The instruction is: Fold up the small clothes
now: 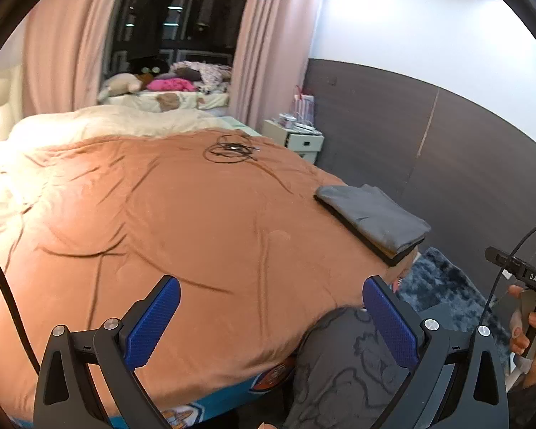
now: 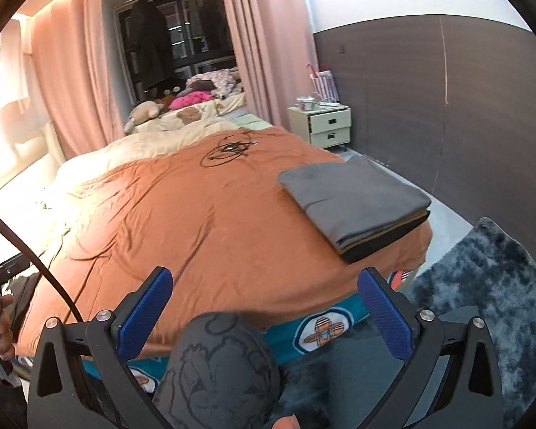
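Two grippers hang wide open and empty above the near edge of the bed: the left gripper (image 1: 271, 321) and the right gripper (image 2: 264, 312), each with blue ridged pads spread far apart. Largest in view is the orange bedspread (image 2: 196, 214), a soft, matte sheet with shallow creases, which serves as the folding surface and lies mostly bare. Below its hem runs a teal printed sheet (image 2: 325, 325). On the bed's right corner sits a folded stack of clothes (image 2: 357, 200), grey on top with darker layers beneath, a flat rectangle with crisp edges, apparently finished work. Nearest the cameras, a dark grey cartoon-printed fabric (image 2: 218, 364) bulges in a rounded shape; whether it is the next garment or the person's clothing cannot be told. A coil of thin black cable (image 2: 228, 150) rests far up the bed. For the next garment, spreading it flat on the open orange area, away from stack and cable, would likely give cleaner folds.
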The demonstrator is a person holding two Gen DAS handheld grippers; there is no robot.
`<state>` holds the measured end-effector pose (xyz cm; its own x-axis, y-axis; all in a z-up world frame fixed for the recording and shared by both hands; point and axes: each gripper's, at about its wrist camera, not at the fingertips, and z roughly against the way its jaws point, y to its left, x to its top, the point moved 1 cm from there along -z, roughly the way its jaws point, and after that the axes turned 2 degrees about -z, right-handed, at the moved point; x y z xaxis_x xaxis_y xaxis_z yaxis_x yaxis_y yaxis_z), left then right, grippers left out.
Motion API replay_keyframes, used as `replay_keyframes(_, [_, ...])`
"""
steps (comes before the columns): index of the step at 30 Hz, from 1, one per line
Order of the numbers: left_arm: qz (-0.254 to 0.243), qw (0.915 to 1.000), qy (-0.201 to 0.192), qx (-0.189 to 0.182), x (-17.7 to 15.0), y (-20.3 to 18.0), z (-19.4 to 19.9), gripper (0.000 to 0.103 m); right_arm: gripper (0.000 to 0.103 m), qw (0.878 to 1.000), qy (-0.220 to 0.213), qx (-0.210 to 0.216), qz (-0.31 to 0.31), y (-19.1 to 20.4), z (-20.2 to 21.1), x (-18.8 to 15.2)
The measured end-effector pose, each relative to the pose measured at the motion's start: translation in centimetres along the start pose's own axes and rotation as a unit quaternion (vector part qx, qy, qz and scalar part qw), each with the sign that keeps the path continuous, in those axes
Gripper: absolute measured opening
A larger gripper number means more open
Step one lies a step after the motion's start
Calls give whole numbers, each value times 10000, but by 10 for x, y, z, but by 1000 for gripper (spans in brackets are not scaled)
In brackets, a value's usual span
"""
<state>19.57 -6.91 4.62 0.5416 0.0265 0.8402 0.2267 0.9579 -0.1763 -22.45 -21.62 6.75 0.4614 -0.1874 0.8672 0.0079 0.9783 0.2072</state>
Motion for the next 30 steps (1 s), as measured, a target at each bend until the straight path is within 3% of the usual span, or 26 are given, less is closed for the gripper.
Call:
replay_keyframes(9, [220, 9981, -325, 479, -40, 11, 45, 103, 103, 9998, -95, 151, 3, -7, 18, -20])
replay_keyframes(18, [274, 9966, -491, 603, -64, 13, 67, 103, 103, 9990, -290, 332, -51, 0, 29, -44])
replay_keyframes(30, [280, 9949, -713, 663, -71, 6, 74, 103, 103, 9994, -301, 1, 192, 29, 24, -63])
